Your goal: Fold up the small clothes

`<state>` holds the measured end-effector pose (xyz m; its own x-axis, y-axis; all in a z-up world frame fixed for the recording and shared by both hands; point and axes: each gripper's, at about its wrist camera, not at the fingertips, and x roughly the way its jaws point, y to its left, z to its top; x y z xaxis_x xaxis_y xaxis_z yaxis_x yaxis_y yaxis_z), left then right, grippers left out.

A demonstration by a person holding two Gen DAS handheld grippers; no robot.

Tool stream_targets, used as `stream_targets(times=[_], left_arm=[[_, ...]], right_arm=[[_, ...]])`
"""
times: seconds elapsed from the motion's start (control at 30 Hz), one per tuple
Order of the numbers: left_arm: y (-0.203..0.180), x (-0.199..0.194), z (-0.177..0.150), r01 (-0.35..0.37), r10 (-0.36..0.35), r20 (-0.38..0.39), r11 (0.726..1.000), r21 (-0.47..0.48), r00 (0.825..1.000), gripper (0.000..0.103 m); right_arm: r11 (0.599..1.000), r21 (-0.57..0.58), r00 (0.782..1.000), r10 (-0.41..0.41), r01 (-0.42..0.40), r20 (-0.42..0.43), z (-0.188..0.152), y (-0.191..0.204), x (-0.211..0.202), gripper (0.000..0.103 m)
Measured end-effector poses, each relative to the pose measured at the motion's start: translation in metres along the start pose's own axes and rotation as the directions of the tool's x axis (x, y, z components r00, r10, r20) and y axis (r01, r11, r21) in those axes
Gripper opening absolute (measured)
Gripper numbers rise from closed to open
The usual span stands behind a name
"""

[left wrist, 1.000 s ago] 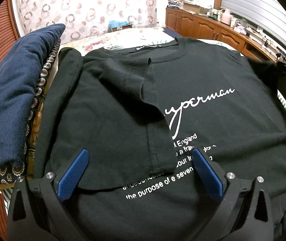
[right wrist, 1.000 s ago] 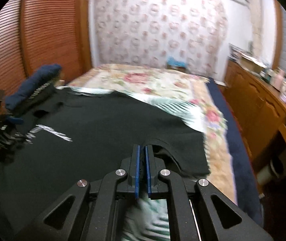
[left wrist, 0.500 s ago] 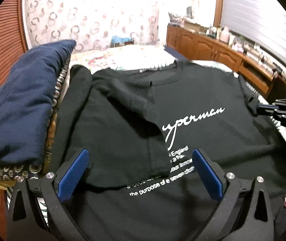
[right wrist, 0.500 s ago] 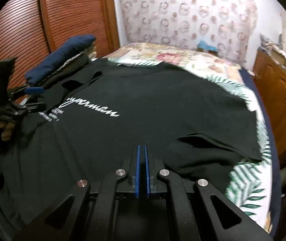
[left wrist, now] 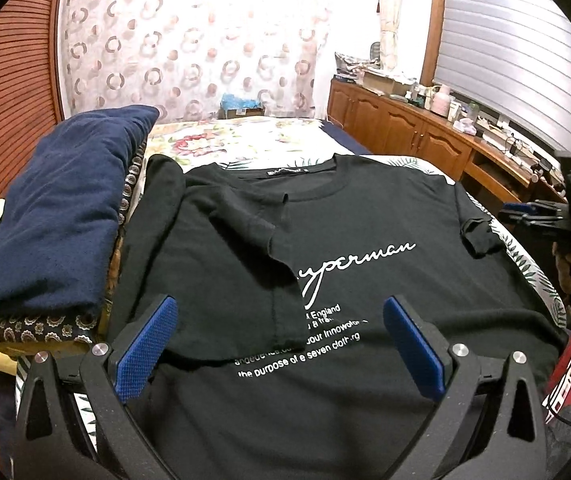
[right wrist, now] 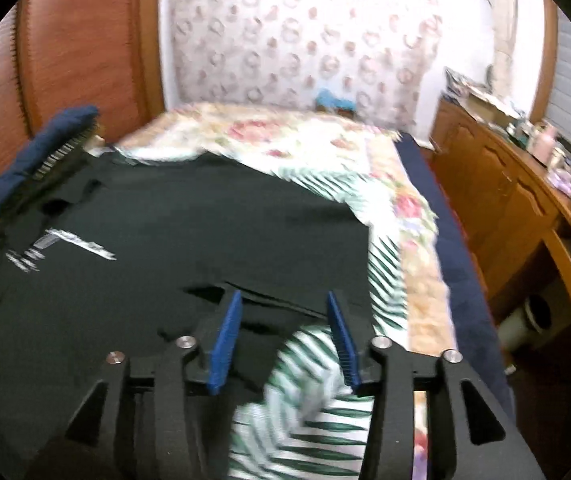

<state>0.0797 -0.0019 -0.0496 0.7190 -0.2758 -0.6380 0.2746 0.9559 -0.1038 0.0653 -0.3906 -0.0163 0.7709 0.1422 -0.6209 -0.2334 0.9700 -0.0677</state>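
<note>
Left wrist view: black T-shirt (left wrist: 385,292) collar points away.

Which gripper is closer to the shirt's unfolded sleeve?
Right. The right gripper hovers open directly over the unfolded sleeve; the left gripper sits across the shirt, by the folded side.

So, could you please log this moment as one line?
fold small clothes | black T-shirt left side folded in | left gripper open | right gripper open over right sleeve

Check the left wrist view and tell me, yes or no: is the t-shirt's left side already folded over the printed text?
Yes: the black t-shirt has its left side and sleeve lying folded inward, covering the start of the white script.
</note>
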Motion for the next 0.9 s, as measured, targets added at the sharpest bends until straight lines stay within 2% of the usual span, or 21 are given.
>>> stream_targets(times=[0.17,0.37,0.53,0.63,0.7,0.73,0.8,0.9], left_arm=[[-0.007,0.001,-0.003,0.01,-0.01,-0.005,1.0,0.008,1.0,0.103],[-0.009,0.003,-0.005,0.014,-0.014,-0.013,1.0,0.008,1.0,0.103],[-0.009,0.002,-0.007,0.014,-0.014,-0.015,1.0,0.0,1.0,0.103],[-0.008,0.001,-0.007,0.011,-0.011,-0.011,1.0,-0.004,1.0,0.103],[-0.007,0.0,-0.007,0.007,-0.007,-0.003,1.0,-0.017,1.0,0.103],[-0.006,0.001,-0.006,0.007,-0.008,-0.003,1.0,-0.021,1.0,0.103],[-0.006,0.001,-0.006,0.006,-0.006,-0.003,1.0,-0.026,1.0,0.103],[-0.007,0.0,-0.005,0.004,-0.003,0.004,1.0,-0.022,1.0,0.103]], right_arm=[[0.998,0.061,0.997,-0.03,0.034,-0.068,-0.006,-0.013,0.024,0.048],[0.988,0.153,0.996,0.041,-0.028,-0.085,0.001,-0.026,0.036,0.048],[0.991,0.137,0.997,0.007,0.004,-0.08,0.006,-0.029,0.038,0.048],[0.992,0.125,0.997,0.012,-0.003,-0.075,0.004,-0.033,0.04,0.046],[0.989,0.142,0.998,0.034,-0.025,-0.061,0.002,-0.038,0.04,0.025],[0.987,0.157,0.997,0.044,-0.035,-0.059,0.001,-0.041,0.041,0.021],[0.985,0.164,0.996,0.062,-0.052,-0.058,0.0,-0.043,0.041,0.006],[0.985,0.163,0.996,0.065,-0.056,-0.054,0.0,-0.043,0.041,0.001]])
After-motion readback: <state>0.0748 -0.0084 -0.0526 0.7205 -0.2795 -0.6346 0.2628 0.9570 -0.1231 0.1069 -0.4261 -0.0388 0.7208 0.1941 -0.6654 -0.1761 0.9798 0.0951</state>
